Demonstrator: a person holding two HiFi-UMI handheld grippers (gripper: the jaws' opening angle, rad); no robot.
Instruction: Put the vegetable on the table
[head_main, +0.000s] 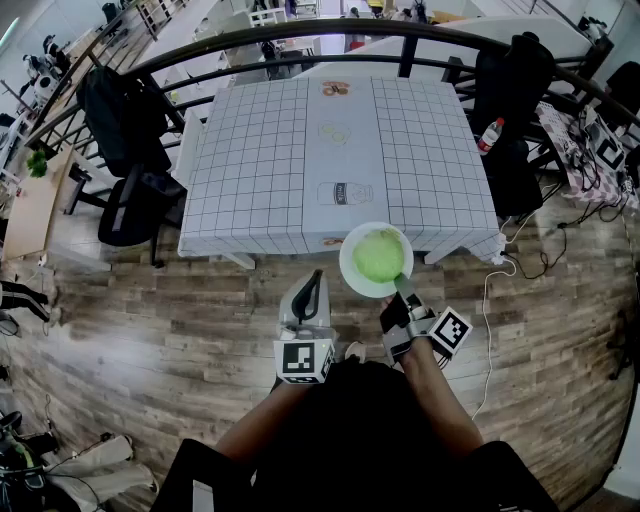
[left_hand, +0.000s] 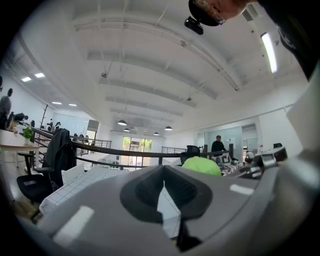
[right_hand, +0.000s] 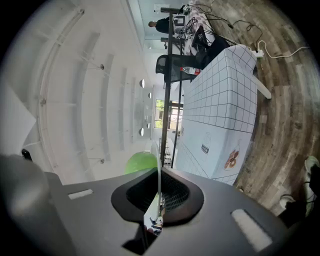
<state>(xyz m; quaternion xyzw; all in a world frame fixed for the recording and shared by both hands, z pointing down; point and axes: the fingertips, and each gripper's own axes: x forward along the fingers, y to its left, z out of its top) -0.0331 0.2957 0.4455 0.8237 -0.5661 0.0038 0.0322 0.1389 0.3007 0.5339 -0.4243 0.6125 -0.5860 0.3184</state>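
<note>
A round green leafy vegetable (head_main: 378, 256) lies on a white plate (head_main: 349, 268), held in the air just in front of the near edge of the table (head_main: 260, 170), which has a white checked cloth. My right gripper (head_main: 400, 283) is shut on the plate's near rim. In the right gripper view the plate's thin edge (right_hand: 159, 165) stands between the jaws, with the vegetable (right_hand: 140, 162) behind it. My left gripper (head_main: 316, 276) is left of the plate, pointing at the table, jaws together and empty. The left gripper view shows the vegetable (left_hand: 201, 165) to the right.
Black chairs draped with dark jackets stand at the table's left (head_main: 125, 125) and right (head_main: 512, 95). A bottle (head_main: 489, 134) is by the right chair. A dark curved railing (head_main: 300, 38) runs behind the table. Cables (head_main: 545, 250) lie on the wooden floor at the right.
</note>
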